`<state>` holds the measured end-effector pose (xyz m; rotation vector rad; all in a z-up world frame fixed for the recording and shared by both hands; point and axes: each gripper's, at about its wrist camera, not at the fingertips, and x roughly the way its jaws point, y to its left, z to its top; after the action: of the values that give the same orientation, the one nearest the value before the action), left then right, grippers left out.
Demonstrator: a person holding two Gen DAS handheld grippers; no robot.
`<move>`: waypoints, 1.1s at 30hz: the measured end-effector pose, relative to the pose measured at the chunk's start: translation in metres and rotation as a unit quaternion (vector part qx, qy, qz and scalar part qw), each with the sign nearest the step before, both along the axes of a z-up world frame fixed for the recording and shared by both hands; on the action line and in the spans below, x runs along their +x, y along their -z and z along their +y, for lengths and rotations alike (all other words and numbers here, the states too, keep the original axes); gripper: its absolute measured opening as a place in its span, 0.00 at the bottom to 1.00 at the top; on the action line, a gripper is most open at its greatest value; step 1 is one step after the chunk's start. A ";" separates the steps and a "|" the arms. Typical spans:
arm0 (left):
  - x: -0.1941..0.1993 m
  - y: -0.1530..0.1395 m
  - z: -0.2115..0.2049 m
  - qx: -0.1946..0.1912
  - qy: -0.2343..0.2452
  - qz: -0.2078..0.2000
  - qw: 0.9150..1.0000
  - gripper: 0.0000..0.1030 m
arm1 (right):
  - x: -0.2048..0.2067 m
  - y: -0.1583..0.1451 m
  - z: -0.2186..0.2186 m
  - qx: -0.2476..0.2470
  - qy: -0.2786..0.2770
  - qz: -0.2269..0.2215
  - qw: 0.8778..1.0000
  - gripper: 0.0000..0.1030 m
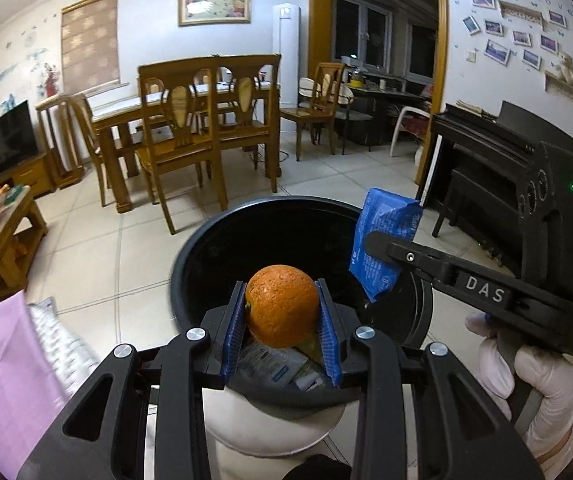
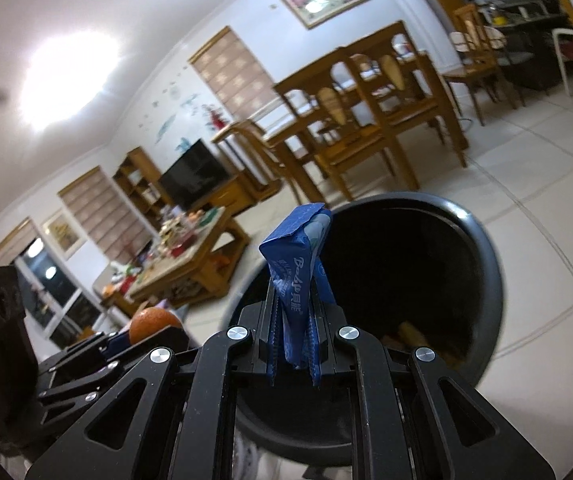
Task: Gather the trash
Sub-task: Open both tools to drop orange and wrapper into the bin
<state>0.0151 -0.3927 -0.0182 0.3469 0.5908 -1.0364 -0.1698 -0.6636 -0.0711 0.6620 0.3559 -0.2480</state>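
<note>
Left gripper (image 1: 282, 320), jaws clamped on an orange (image 1: 281, 305), held above the open black bin (image 1: 190, 248). Right gripper (image 2: 292, 344), jaws clamped on a blue wrapper (image 2: 292, 264), over the bin's rim.

White letters "DAS" stand on the arm of the right claw (image 1: 370, 242). "LOVE" letters (image 1: 552, 5) hang on the wall. The blue packet (image 2: 295, 280) carries white print, its brand word not clearly legible.
</note>
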 end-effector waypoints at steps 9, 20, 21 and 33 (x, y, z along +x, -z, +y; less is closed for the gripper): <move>0.009 0.028 -0.035 0.036 0.014 0.013 0.999 0.33 | -0.004 0.026 -0.027 -0.001 0.038 0.028 0.999 0.12; 0.018 0.046 -0.048 0.064 0.013 0.028 0.997 0.33 | 0.019 0.039 -0.028 -0.024 0.050 0.055 0.997 0.13; 0.019 0.047 -0.048 0.066 0.013 0.030 0.997 0.33 | 0.020 0.040 -0.029 -0.027 0.050 0.056 0.997 0.13; 0.022 0.052 -0.052 0.079 0.008 0.036 0.996 0.34 | 0.030 0.041 -0.020 -0.045 0.041 0.065 0.996 0.25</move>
<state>0.0375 -0.4446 -0.0705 0.4545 0.7391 -1.0228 -0.1401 -0.6838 -0.1120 0.5731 0.4401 -0.3850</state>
